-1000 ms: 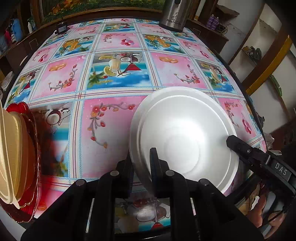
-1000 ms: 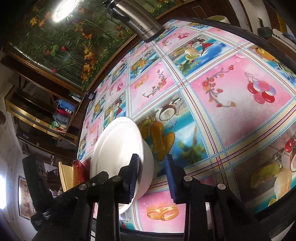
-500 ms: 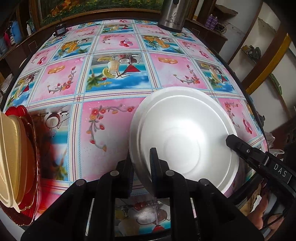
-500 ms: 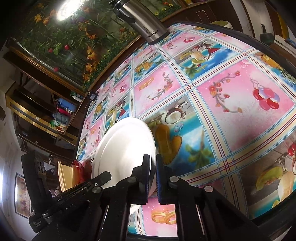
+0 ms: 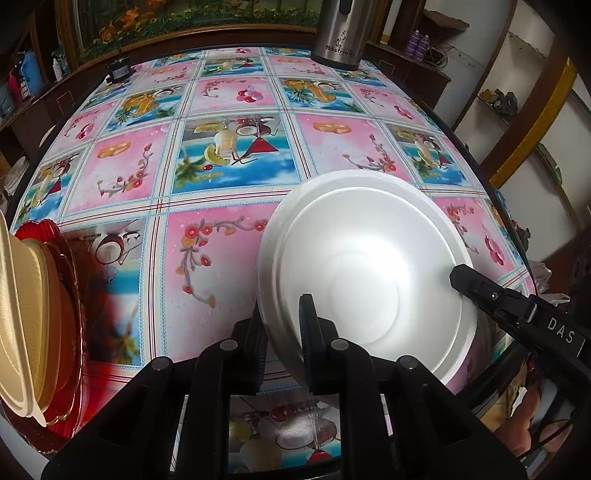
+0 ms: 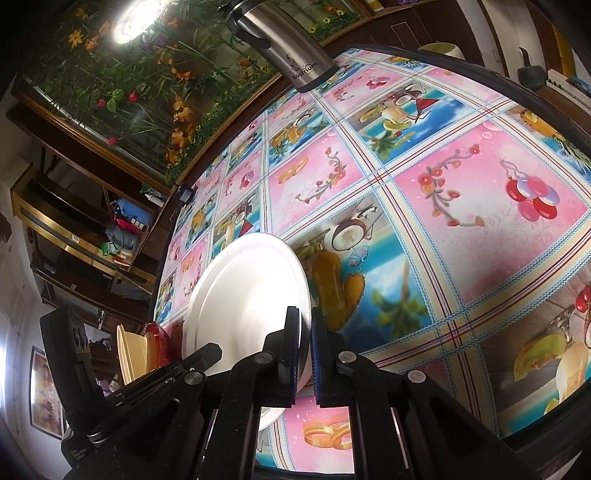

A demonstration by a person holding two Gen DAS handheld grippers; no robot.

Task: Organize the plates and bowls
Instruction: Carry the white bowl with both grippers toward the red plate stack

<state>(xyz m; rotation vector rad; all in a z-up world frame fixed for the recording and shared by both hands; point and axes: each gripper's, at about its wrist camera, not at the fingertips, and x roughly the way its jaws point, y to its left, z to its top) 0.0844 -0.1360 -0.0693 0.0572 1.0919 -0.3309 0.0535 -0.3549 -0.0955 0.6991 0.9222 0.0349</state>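
Round white foam bowl (image 5: 364, 266) held tilted just above the table (image 5: 229, 236), which wears a glossy pink and blue fruit-print cloth. Pinched at two places on its rim. Left gripper (image 5: 282, 332) clenched on the near edge of the bowl, one of its fingers (image 5: 310, 332) inside the hollow and the other underneath. Right gripper (image 6: 304, 347) clenched on the opposite edge of the bowl, fingers (image 6: 290, 343) pressed close with only the thin foam wall between them; in the left wrist view, seen as a black tip marked "DAS" reaching onto the bowl's right side. Two grips probably chosen because light, soft foam bends and slips under a single pinch.

Well to the left of the bowl, at the table's edge, a stack of cream ribbed plastic plates (image 5: 26, 306) resting on a red scalloped glass plate (image 5: 64, 332). The same stack visible in the right wrist view, just beyond the bowl's far rim. Likely the gathering spot, so the bowl probably headed that way or being steadied before sorting; impossible to tell which.

Far behind the bowl, at the opposite end of the table, a tall stainless steel flask (image 5: 338, 31) standing upright, apart from everything else. Beyond the bowl, bare patterned cloth, nothing in the way of a move toward the stack
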